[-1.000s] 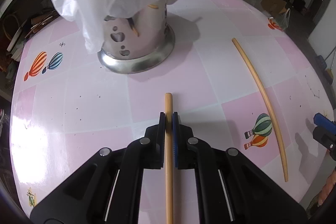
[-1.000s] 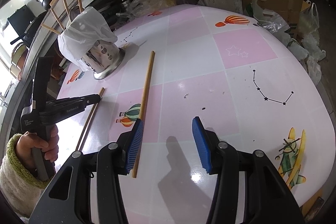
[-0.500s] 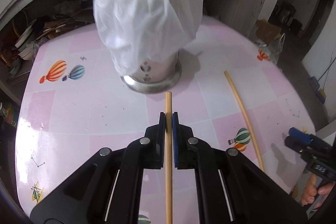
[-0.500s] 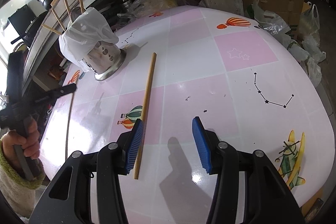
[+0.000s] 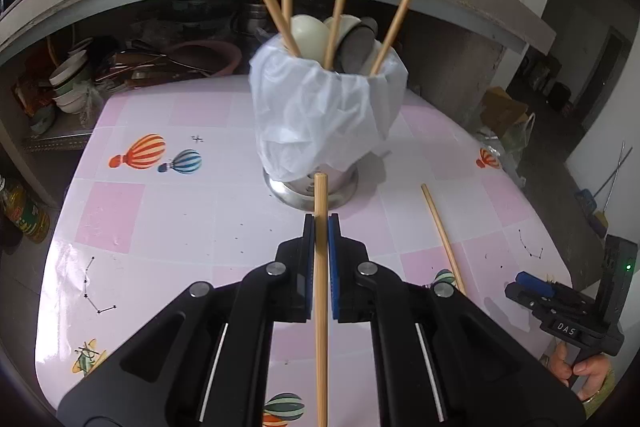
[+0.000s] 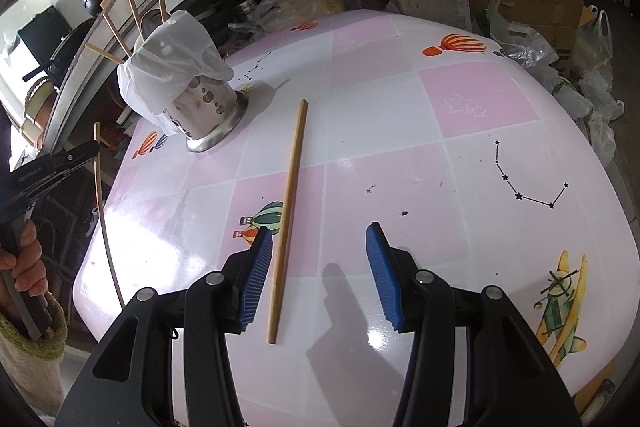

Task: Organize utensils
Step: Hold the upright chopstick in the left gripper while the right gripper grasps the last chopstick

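Chopstick [image 5: 321, 267] beside "DAS"-labelled right gripper [image 5: 534, 285]

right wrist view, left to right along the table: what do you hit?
Left tool shut on a chopstick → bag-lined utensil holder → chopstick lying on the table → constellation print → airplane print.

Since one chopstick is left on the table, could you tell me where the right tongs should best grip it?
Grip the long bamboo chopstick lying flat on the pink table near its close end, coming from above with the open right tongs straddling it crosswise. It is thin and straight, and lies clear of the steel utensil holder.
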Motion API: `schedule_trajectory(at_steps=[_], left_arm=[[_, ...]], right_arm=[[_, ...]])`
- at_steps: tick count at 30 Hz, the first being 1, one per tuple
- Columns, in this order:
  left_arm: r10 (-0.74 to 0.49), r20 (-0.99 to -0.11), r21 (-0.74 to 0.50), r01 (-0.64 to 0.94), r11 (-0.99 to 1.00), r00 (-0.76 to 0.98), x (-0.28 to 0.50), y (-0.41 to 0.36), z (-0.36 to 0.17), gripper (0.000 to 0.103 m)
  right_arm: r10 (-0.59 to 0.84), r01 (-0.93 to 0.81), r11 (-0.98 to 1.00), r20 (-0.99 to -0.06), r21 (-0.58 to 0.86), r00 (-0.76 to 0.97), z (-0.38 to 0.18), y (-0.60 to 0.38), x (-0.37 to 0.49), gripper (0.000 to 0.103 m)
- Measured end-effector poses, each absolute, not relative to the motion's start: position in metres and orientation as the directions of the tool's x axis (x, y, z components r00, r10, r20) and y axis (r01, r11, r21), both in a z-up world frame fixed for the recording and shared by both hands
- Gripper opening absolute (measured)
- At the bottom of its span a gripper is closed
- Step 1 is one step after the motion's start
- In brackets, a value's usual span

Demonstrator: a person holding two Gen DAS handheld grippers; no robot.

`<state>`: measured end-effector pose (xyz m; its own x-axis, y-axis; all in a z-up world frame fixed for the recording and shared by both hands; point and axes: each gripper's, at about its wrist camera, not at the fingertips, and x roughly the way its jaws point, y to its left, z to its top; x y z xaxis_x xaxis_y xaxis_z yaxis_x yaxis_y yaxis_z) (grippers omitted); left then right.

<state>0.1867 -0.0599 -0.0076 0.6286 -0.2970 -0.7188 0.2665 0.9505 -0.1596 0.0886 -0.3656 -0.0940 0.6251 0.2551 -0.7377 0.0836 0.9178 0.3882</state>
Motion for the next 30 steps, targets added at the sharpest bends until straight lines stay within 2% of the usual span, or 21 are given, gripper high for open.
schedule_trajectory(at_steps=[6, 11, 30], left_arm=[[-0.300, -0.704, -0.177, 0.250, 0.952, 0.644, 0.183, -0.048, -0.003, 0.006], [-0.303, -0.697, -0.187, 0.243, 0.952, 0.650, 0.181, -0.042, -0.001, 0.006], [-0.307, -0.673, -0.215, 0.219, 0.952, 0.673, 0.177, -0.022, 0.004, 0.006]], right_arm=[[0.263, 0.077, 0.918, -0.743, 0.389, 0.616, -0.094, -0.360, 0.090, 0.048], [0.267, 0.074, 0.918, -0.746, 0.390, 0.611, -0.094, -0.357, 0.091, 0.053], [0.230, 0.075, 0.936, -0.760, 0.343, 0.607, -0.098, -0.369, 0.134, 0.053]])
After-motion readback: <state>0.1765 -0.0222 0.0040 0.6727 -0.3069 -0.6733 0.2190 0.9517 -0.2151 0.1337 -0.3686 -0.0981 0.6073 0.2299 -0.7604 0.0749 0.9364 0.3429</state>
